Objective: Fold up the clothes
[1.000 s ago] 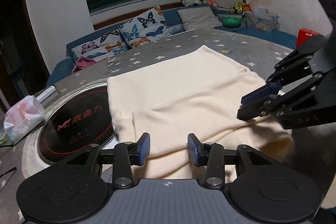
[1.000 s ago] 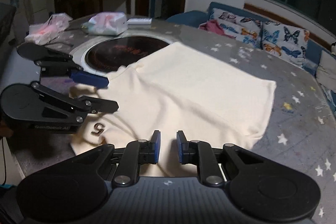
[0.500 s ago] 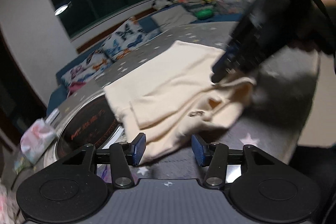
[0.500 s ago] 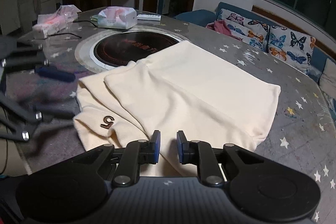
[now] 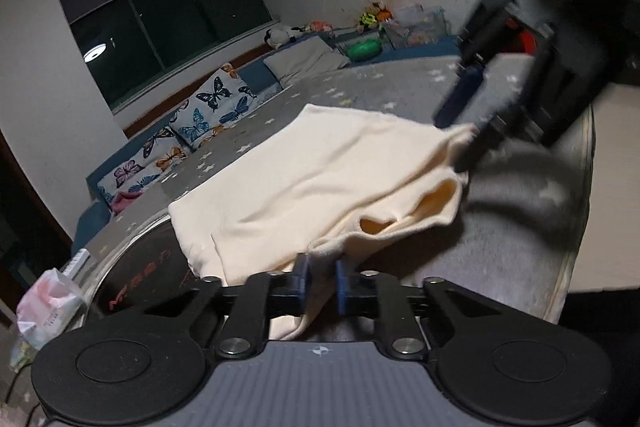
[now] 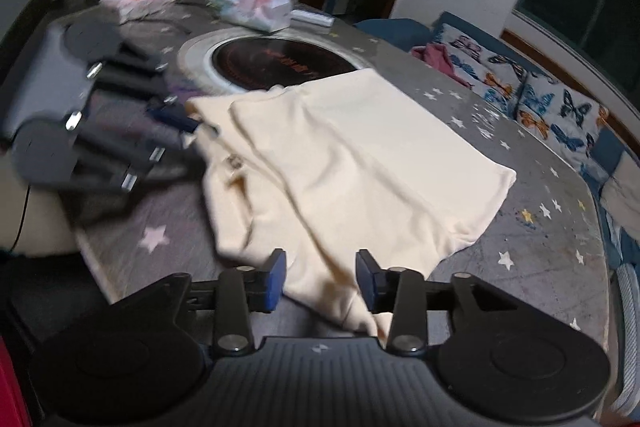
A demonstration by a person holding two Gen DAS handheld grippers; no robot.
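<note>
Two tools work one cream-coloured knit garment (image 6: 360, 163), lying partly folded on the grey star-patterned counter (image 6: 532, 239) just beside its round black inset hob (image 6: 280, 61). The left tool (image 5: 321, 277) is pinched shut on a raised near corner of cloth at 6 o'clock in its view. The right tool (image 6: 321, 277) has its jaws parted astride the near edge, clamping nothing. The step looks like taking hold for the next fold; the right tool likely needs to close on its edge, then both carry the cloth across together toward 12 o'clock.
</note>
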